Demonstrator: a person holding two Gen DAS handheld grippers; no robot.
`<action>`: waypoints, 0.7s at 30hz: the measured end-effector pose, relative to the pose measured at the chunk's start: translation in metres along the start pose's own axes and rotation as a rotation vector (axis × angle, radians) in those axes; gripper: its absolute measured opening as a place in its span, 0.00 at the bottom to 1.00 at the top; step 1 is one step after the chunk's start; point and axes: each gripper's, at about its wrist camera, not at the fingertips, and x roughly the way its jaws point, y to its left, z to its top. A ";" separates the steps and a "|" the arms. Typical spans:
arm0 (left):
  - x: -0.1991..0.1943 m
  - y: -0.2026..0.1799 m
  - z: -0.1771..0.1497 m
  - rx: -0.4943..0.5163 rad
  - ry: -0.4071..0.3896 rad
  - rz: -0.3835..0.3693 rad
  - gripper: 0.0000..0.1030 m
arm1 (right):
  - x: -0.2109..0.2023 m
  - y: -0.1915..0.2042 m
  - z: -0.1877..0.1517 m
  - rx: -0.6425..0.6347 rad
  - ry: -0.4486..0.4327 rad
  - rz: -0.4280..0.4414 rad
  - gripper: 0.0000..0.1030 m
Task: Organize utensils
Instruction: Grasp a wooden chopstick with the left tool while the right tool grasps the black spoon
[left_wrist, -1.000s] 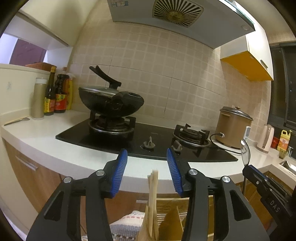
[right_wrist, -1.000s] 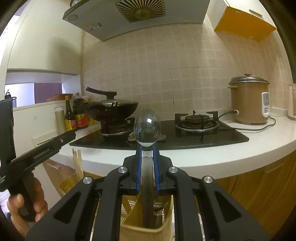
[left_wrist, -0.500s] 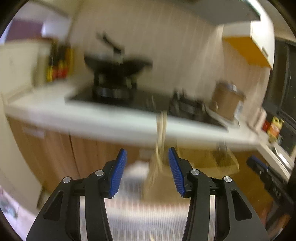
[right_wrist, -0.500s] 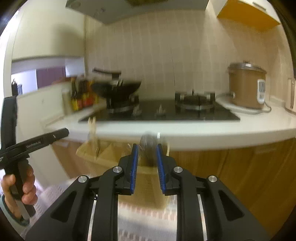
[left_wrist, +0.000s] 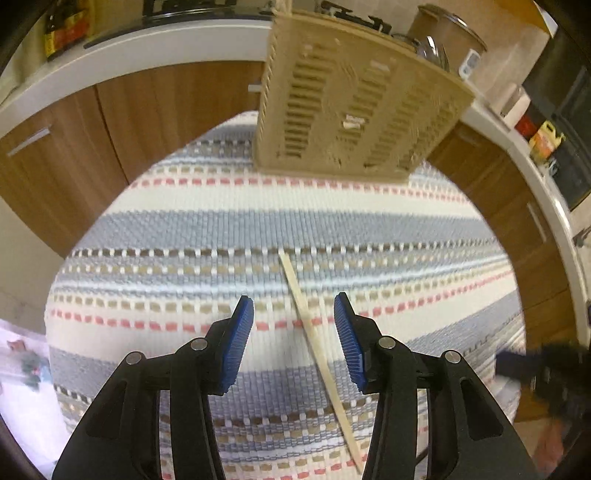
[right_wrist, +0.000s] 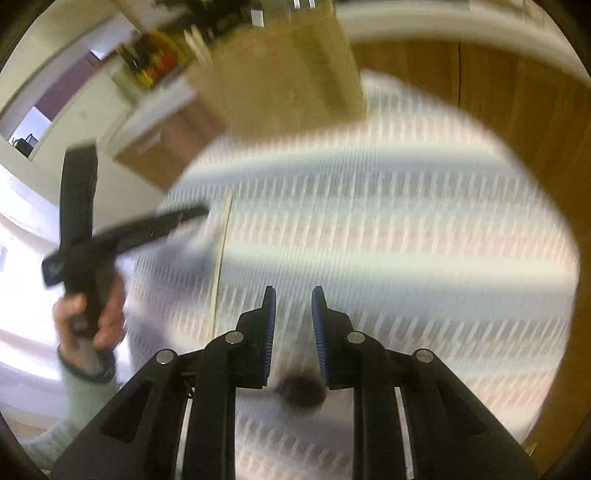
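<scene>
A single wooden chopstick (left_wrist: 314, 343) lies slantwise on the striped cloth (left_wrist: 184, 229). My left gripper (left_wrist: 293, 314) points down over it, jaws closing, with the stick on the cloth between the blue pads, untouched. A beige slotted utensil holder (left_wrist: 351, 110) stands at the cloth's far end, with a metal spoon (left_wrist: 432, 48) and chopstick tips showing above its rim. In the blurred right wrist view my right gripper (right_wrist: 293, 295) is open, with a narrow gap and nothing between the pads. The chopstick (right_wrist: 221, 254) lies to its left. A dark blob at the finger bases is unclear.
Wooden cabinet doors (left_wrist: 147, 118) and a white counter edge (left_wrist: 129, 48) curve around behind the cloth. Bottles (left_wrist: 62, 33) stand on the counter at the far left. A hand (right_wrist: 96, 317) grips the left gripper's handle at the cloth's left edge.
Both grippers swung down from the stove to the cloth. The spoon left the right gripper's jaws, which parted; it now stands in the holder. A chopstick on the cloth came into view.
</scene>
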 end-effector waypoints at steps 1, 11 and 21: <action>0.002 -0.002 -0.003 0.009 0.002 0.005 0.38 | 0.004 0.002 -0.008 0.008 0.029 0.011 0.17; 0.017 -0.021 -0.022 0.088 0.002 0.039 0.24 | 0.031 0.025 -0.068 0.111 0.118 0.065 0.17; 0.018 -0.012 -0.028 0.108 -0.008 0.055 0.06 | 0.037 0.012 -0.047 0.211 0.020 -0.031 0.19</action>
